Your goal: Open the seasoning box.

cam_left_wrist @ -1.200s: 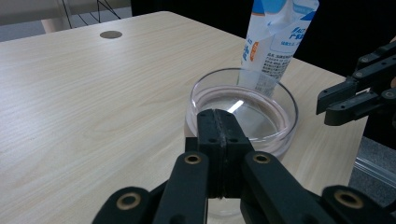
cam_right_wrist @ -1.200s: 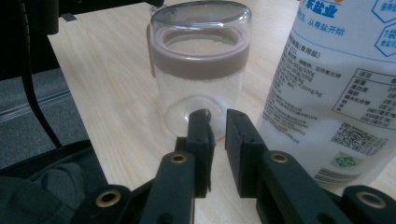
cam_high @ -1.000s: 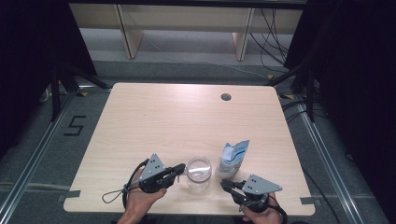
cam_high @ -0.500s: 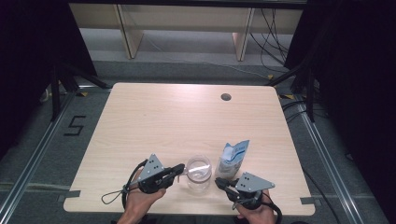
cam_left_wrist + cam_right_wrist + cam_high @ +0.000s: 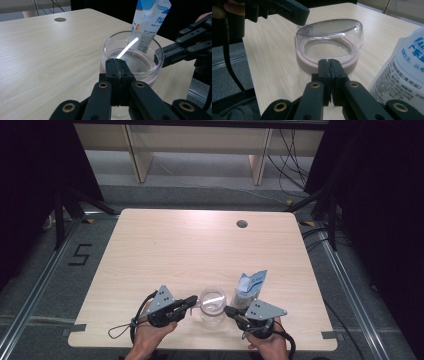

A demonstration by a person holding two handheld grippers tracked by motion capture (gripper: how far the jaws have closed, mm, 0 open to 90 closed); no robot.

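High view: clear jar (image 5: 212,304) seen between left gripper (image 5: 191,302) and right gripper (image 5: 229,310), near table's front edge. Jar rim pinched by both, jaws clenched. Jar upright, directly ahead of each tip. Pouch (image 5: 251,287) noted just beyond right gripper.

Wooden table (image 5: 175,250): jar (image 5: 212,306), pouch (image 5: 251,287)

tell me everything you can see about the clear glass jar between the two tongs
The clear glass jar stands upright and open-topped near the table's front edge, with a pale pinkish layer low inside. Both tongs, left and right, are shut at its rim from opposite sides. A blue-and-white pouch stands just right of it.
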